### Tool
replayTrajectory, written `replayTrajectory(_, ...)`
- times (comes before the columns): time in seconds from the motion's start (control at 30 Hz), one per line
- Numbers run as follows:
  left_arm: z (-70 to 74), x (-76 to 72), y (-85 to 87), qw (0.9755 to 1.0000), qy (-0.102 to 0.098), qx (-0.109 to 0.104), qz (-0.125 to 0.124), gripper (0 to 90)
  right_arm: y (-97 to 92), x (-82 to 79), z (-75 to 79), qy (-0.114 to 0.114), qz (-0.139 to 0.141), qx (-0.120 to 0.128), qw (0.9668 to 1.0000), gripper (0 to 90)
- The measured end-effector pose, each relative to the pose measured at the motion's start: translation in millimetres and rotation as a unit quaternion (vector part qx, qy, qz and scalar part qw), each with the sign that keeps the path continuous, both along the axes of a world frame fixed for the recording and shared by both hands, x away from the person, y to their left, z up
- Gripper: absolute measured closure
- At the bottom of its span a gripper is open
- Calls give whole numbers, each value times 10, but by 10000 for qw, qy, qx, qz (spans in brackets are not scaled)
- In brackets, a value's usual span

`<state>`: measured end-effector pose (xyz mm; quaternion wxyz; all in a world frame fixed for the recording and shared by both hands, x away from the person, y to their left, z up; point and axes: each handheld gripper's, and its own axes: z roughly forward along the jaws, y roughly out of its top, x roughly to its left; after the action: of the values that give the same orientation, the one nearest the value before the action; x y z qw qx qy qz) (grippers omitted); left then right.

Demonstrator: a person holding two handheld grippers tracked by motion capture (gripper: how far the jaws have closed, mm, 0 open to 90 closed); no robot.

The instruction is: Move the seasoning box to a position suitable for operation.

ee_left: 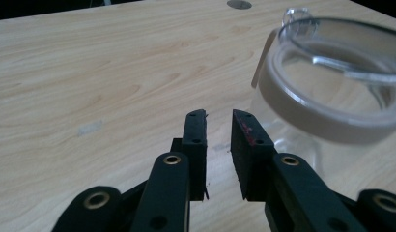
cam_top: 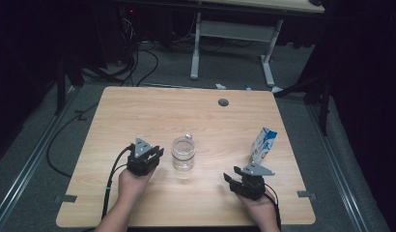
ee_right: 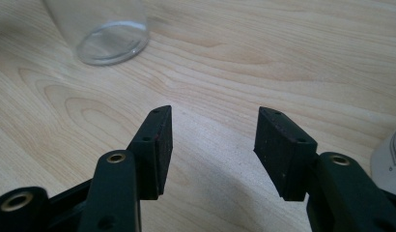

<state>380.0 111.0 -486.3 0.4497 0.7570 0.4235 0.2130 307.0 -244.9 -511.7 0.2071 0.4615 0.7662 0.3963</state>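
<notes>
Clear jar (cam_top: pixel 183 153): stood upright near the middle of the counter (cam_top: pixel 186 111), mouth upward, so with the long axis vertical and the round wall offered to any side. Looked empty, as far as could be told.

Lay just beside the left claw (cam_top: pixel 156 153), on that claw's right side in the high view, apart from it and not touched. In the left gripper view appeared as the jar (ee_left: pixel 326 96) to the right of and a little beyond the left claw (ee_left: pixel 218 116), not between the pads. Was released there, that claw, with only a narrow gap and nothing inside it; probably too narrow for such a wide body.

Lay well apart from the right claw (cam_top: pixel 228 179), far up at the left in the right gripper view (ee_right: pixel 102 29). Was released too, the right claw (ee_right: pixel 213 113), spread wide over bare wood, holding nothing.

Stood farther right a blue and white carton (cam_top: pixel 262 145), near the right claw and apart from the jar.

Judged therefore as work for the left hand: nearer by much, needing a wider opening and a swing to its right to bring the wall between the pads.
</notes>
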Motion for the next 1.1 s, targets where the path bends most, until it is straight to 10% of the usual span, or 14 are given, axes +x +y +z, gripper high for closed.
replayTrajectory(0.53,85,297,-276,9998,-181,-98,22,900,15,-24,7,-280,43,-63,9996,479)
replayTrajectory(1.1,23,280,-313,9995,-135,-248,-110,900,55,-9,-39,-119,-17,-108,9999,463)
